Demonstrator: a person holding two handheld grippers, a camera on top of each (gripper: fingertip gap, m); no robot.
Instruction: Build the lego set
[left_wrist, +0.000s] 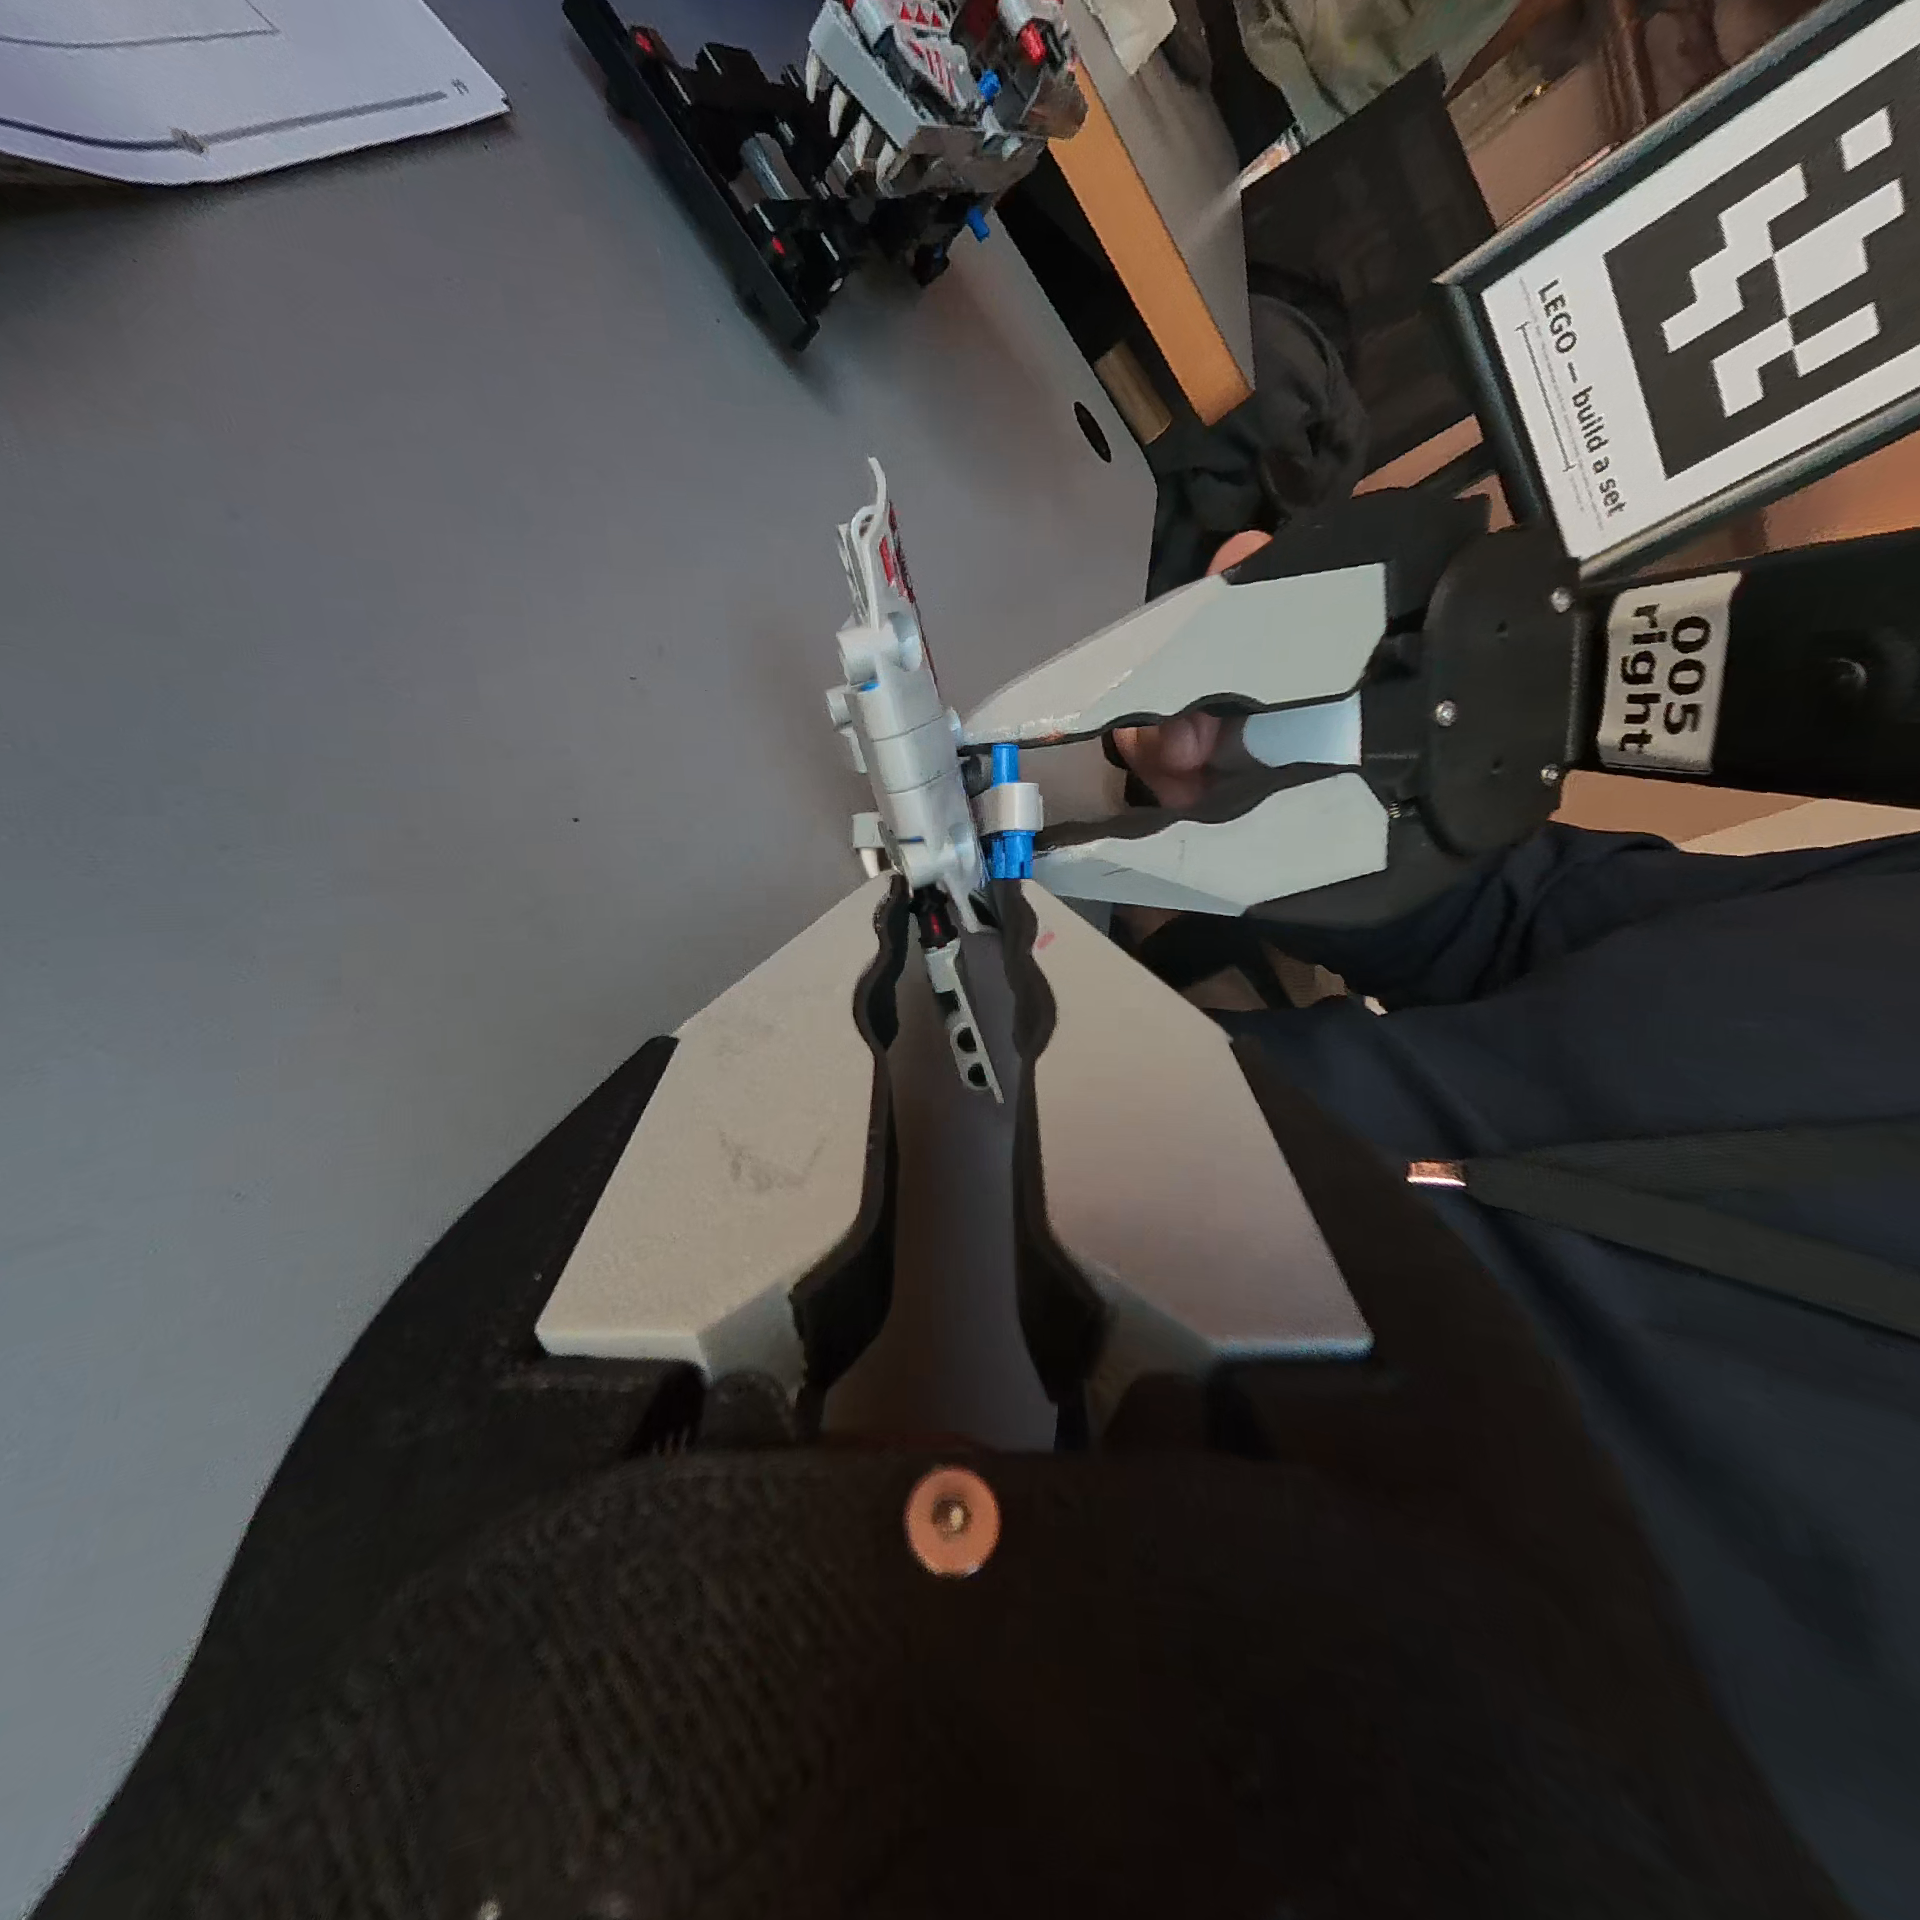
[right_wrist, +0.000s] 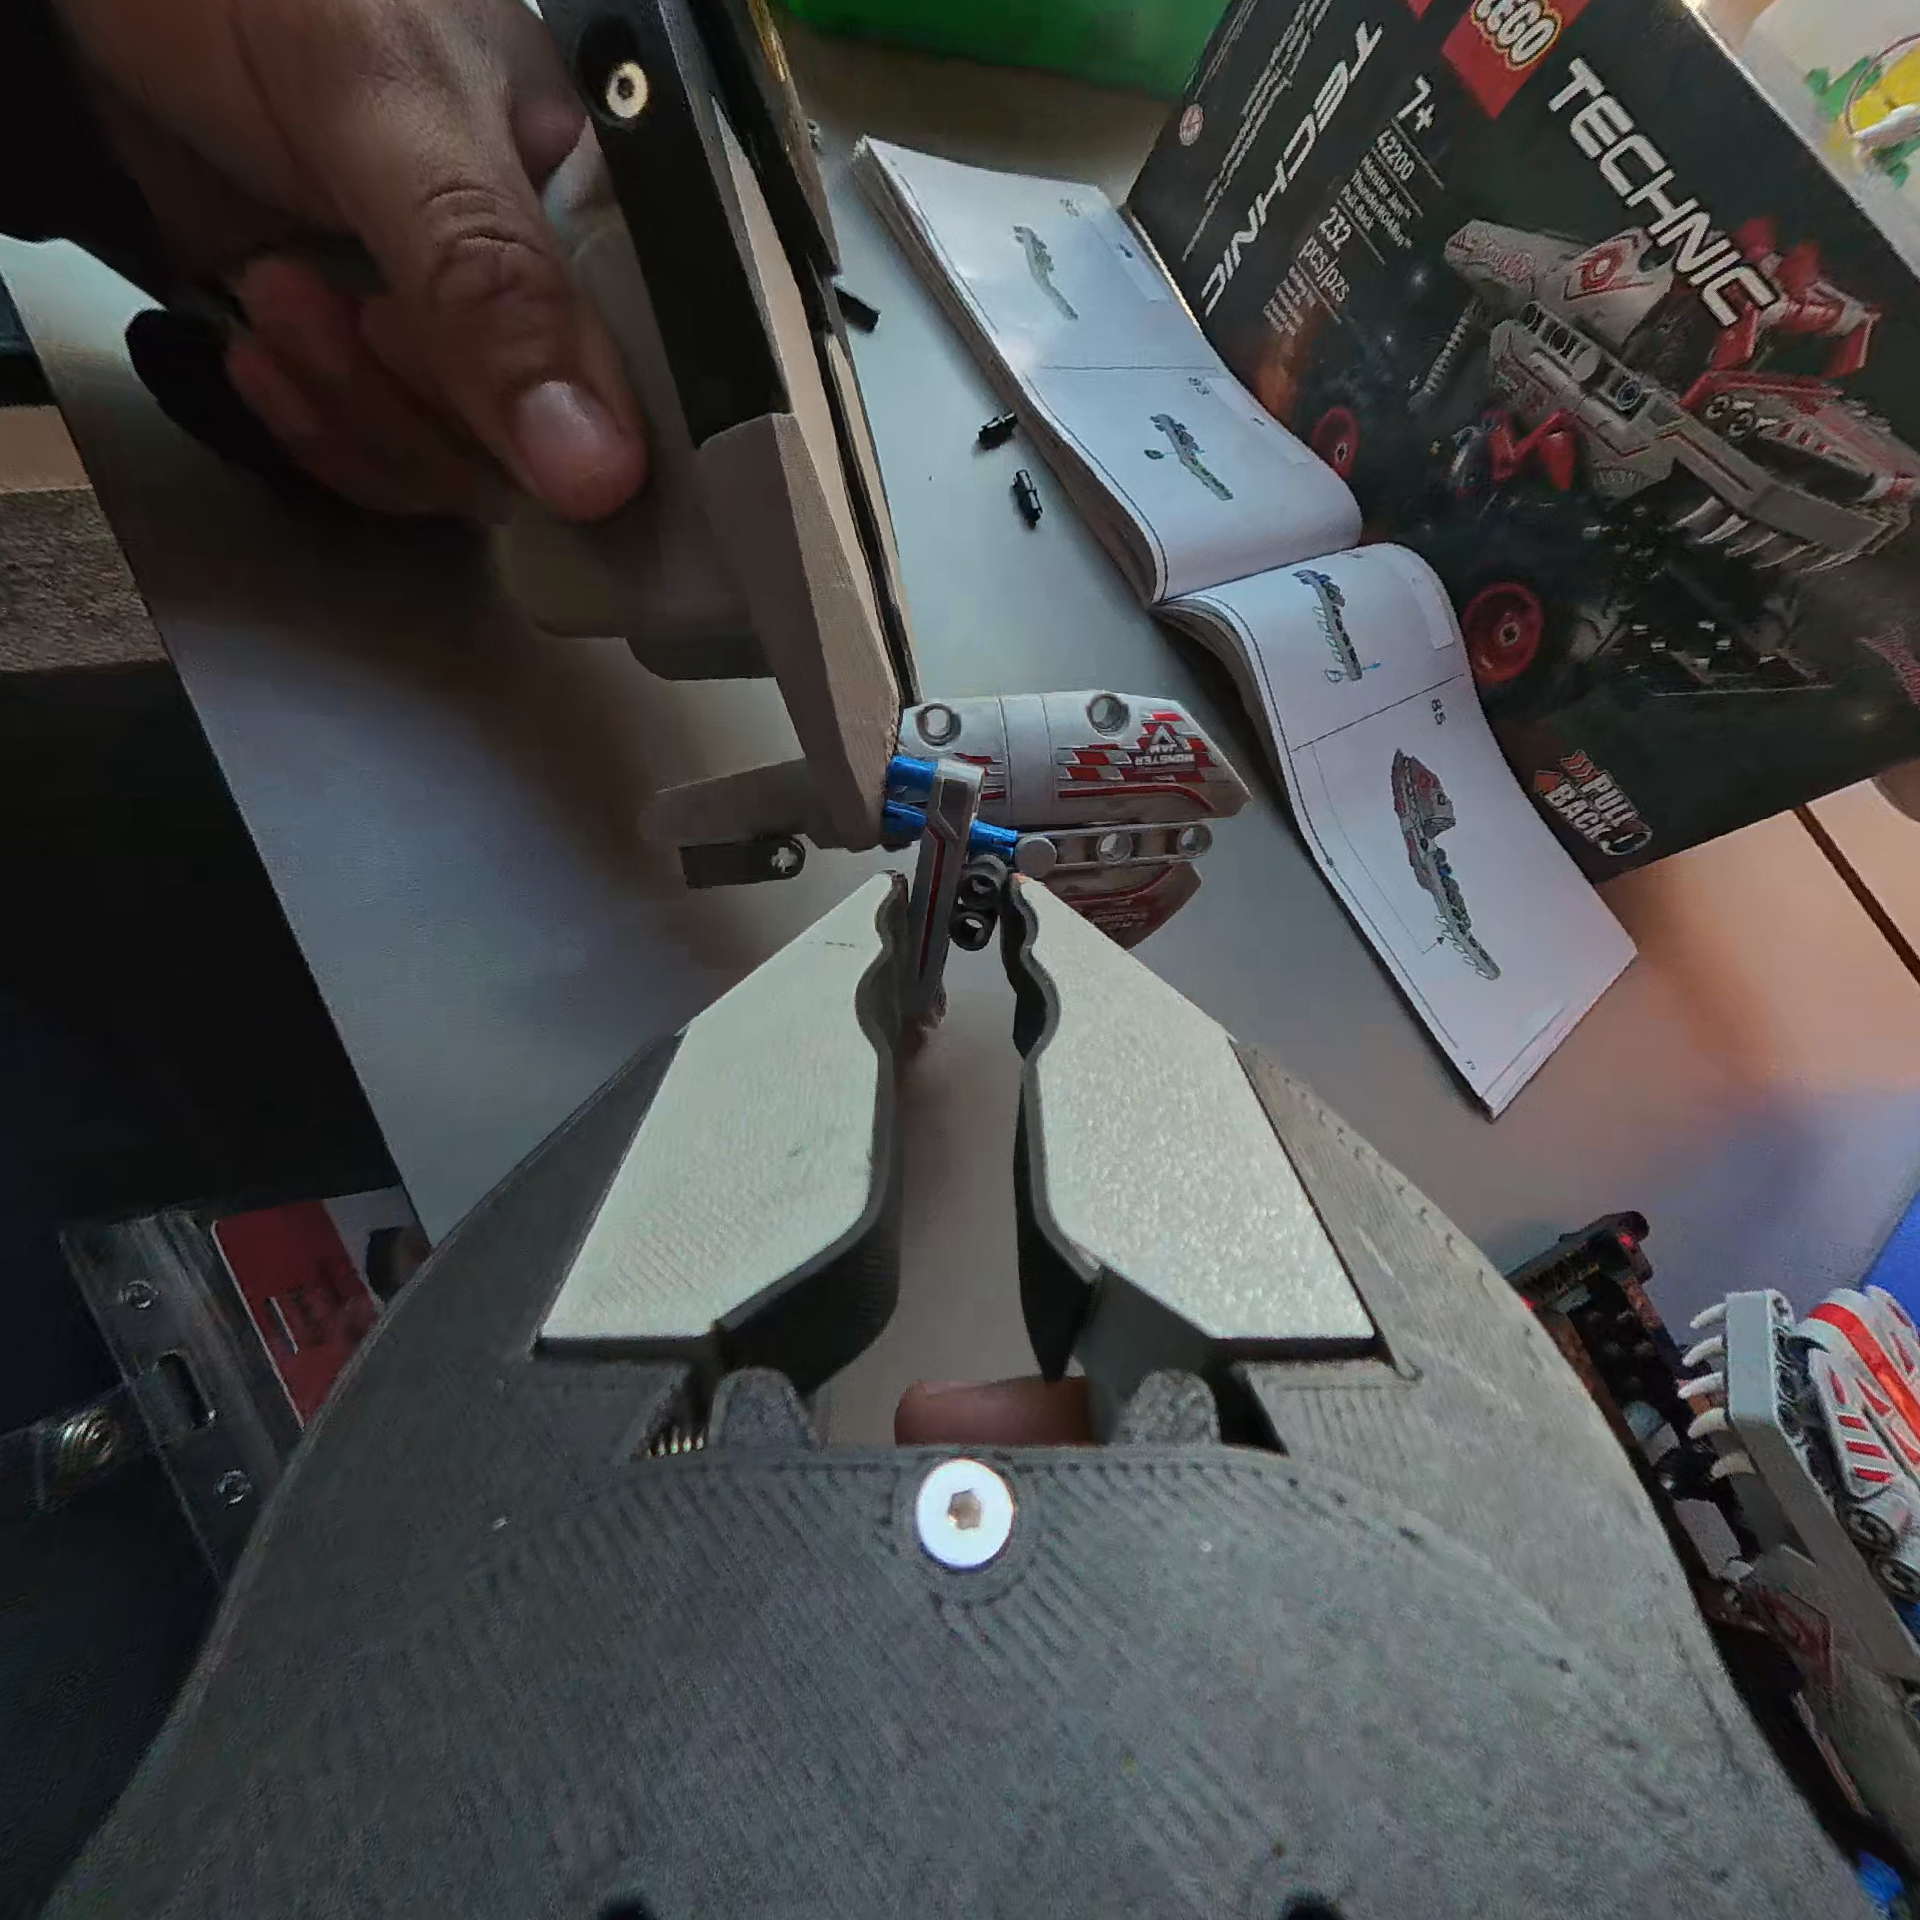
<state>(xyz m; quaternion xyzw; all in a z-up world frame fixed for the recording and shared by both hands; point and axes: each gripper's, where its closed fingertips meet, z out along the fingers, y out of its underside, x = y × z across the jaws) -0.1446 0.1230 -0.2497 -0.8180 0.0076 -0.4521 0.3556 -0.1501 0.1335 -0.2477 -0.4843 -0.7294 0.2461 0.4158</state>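
Note:
My left gripper (left_wrist: 951, 894) is shut on a grey Lego sub-assembly (left_wrist: 904, 748) with red-and-white stickers and holds it above the grey table (left_wrist: 312, 623). In the right wrist view the left gripper (right_wrist: 868, 800) comes in from the upper left and grips the left end of the sub-assembly (right_wrist: 1070, 769). My right gripper (right_wrist: 951, 883) is closed on a small grey-and-red piece (right_wrist: 940, 862) with blue pins (right_wrist: 904, 795), pressed against the sub-assembly. The left wrist view shows the right gripper (left_wrist: 1003, 795) with its jaws around a blue pin (left_wrist: 1006, 821).
A partly built truck model (left_wrist: 914, 114) stands at the table's far side, also at lower right (right_wrist: 1818, 1434). An open instruction booklet (right_wrist: 1299, 644), the set's box (right_wrist: 1558, 364) and two loose black pins (right_wrist: 997, 428) lie behind. A framed marker card (left_wrist: 1714, 291) sits on the right gripper. Less than 4 cm separates the two grippers' tips.

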